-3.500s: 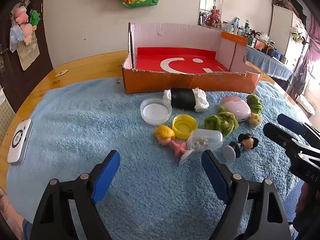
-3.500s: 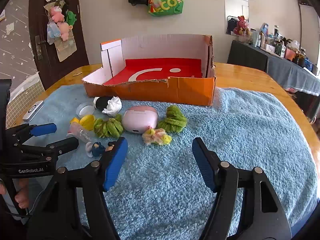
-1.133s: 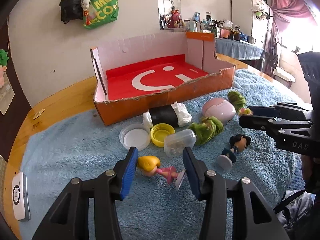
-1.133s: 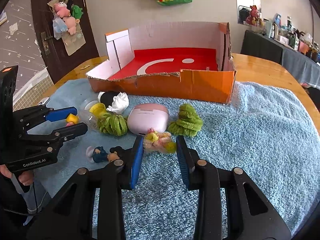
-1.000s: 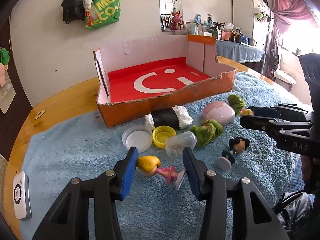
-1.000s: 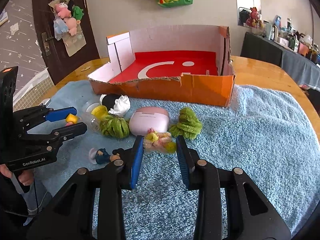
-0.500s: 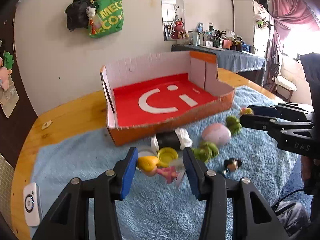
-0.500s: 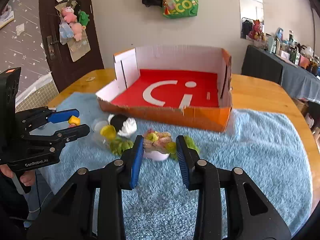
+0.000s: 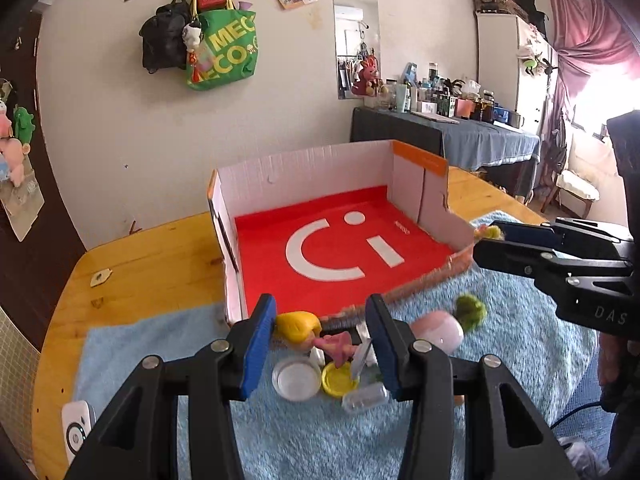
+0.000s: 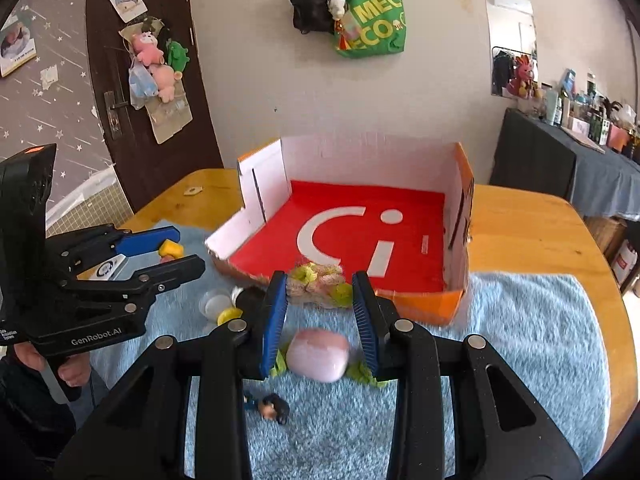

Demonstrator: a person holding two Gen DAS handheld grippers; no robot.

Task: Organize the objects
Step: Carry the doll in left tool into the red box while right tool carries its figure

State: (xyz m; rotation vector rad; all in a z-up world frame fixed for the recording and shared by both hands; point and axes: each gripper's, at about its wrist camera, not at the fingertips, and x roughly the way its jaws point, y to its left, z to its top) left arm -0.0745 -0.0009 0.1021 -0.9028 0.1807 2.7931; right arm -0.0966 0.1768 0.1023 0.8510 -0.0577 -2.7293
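Observation:
My left gripper (image 9: pixel 320 322) is shut on a yellow-haired doll in pink (image 9: pixel 316 334) and holds it high above the blue towel, just in front of the open orange cardboard box (image 9: pixel 256 308) with its red floor. My right gripper (image 10: pixel 320 284) is shut on a small pink and yellow-green plush (image 10: pixel 318 280), also lifted near the box's front wall (image 10: pixel 416 308). Below lie a pink case (image 10: pixel 318 354), a dark-haired doll (image 10: pixel 272 406), a yellow cap (image 9: pixel 340 378), a clear lid (image 9: pixel 296 378) and a green plush (image 9: pixel 470 310).
The blue towel (image 9: pixel 520 340) covers a round wooden table (image 9: pixel 152 264). A white device (image 9: pixel 76 432) lies at the table's left edge. A clear plastic container (image 9: pixel 364 398) and a black roll with white ends (image 10: pixel 250 296) lie among the toys.
Both grippers closed on their toys, lifted them off the towel and rose toward the box. The view of the box floor has opened up from above.

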